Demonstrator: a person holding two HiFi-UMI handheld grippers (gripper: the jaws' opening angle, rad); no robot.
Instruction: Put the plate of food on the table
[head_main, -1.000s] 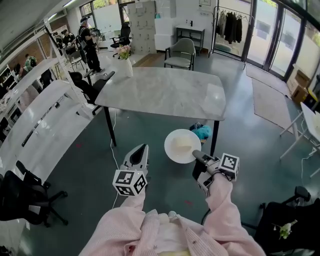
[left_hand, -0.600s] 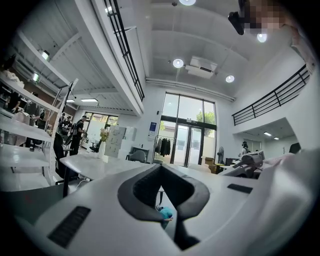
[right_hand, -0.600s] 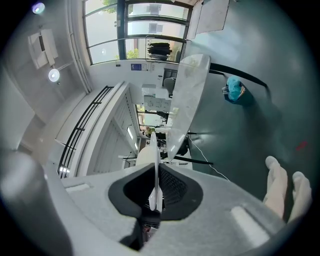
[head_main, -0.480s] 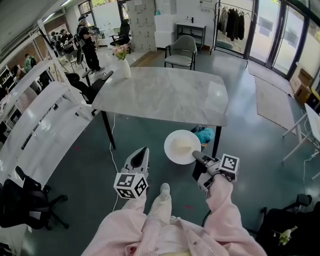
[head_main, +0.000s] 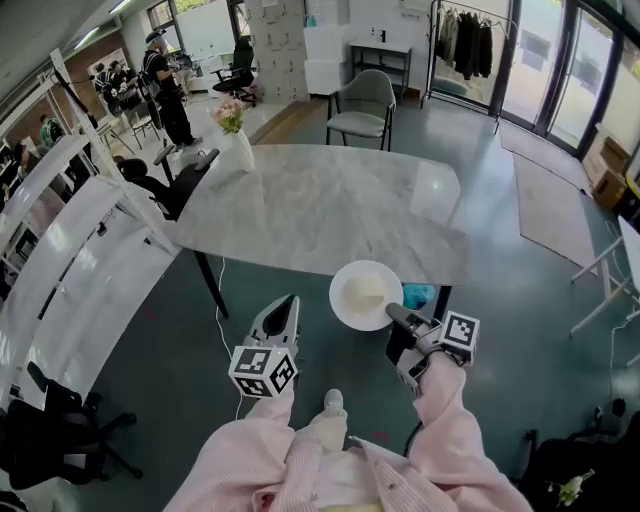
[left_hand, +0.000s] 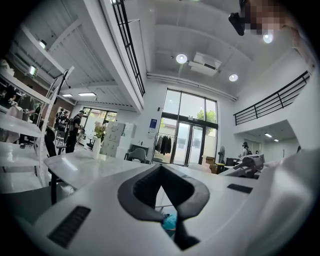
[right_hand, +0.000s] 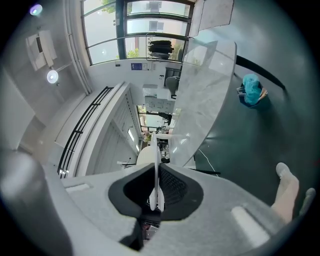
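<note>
1. Plate of food (head_main: 365, 293), head view: it is held in the air by its near rim in the right gripper (head_main: 396, 313), at the near edge of the marble table (head_main: 320, 200) and not yet on it. The left gripper (head_main: 277, 322) is beside it.
2. Left gripper view: the jaws are together with nothing between them.
3. Right gripper view: the jaws pinch the plate's thin rim. Keep the plate level, carry it well over the tabletop, and set it down flat before releasing.

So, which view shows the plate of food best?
Head view: the whole plate shows from above, food included. Right gripper view shows only its rim edge-on in the right tool. Left gripper view: not discernible.
</note>
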